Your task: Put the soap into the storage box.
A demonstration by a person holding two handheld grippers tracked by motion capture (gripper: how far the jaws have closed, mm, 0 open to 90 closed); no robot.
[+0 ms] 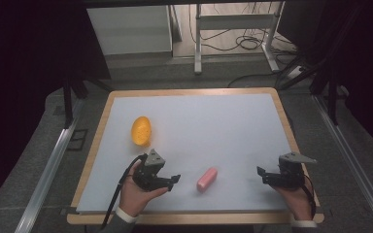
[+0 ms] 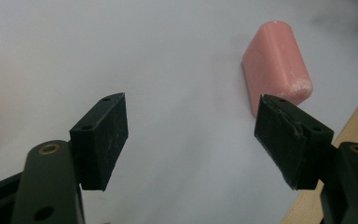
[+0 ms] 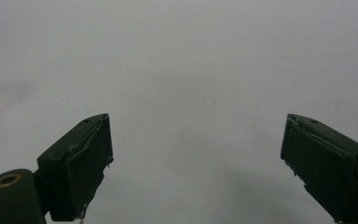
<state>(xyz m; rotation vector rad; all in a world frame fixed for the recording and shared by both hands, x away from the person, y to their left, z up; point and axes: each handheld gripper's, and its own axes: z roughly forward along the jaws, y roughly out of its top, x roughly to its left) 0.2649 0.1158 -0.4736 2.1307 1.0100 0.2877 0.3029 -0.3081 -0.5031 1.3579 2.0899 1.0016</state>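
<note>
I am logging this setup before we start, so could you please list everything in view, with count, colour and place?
Table: one, light wooden rim, centre of the high view.
White sheet: one, covers the tabletop.
Orange object: one, orange-yellow, oval, on the sheet's left half, far from the person.
Pink block: one, pink, rounded, near the front edge between the grippers; also ahead of the left gripper's jaws in its own view.
White frame stand: one, on the floor beyond the table, with cables.
Left gripper: one, black, open, held left of the pink block.
Right gripper: one, black, open, at the sheet's right.
Hands: two, at the bottom.
</note>
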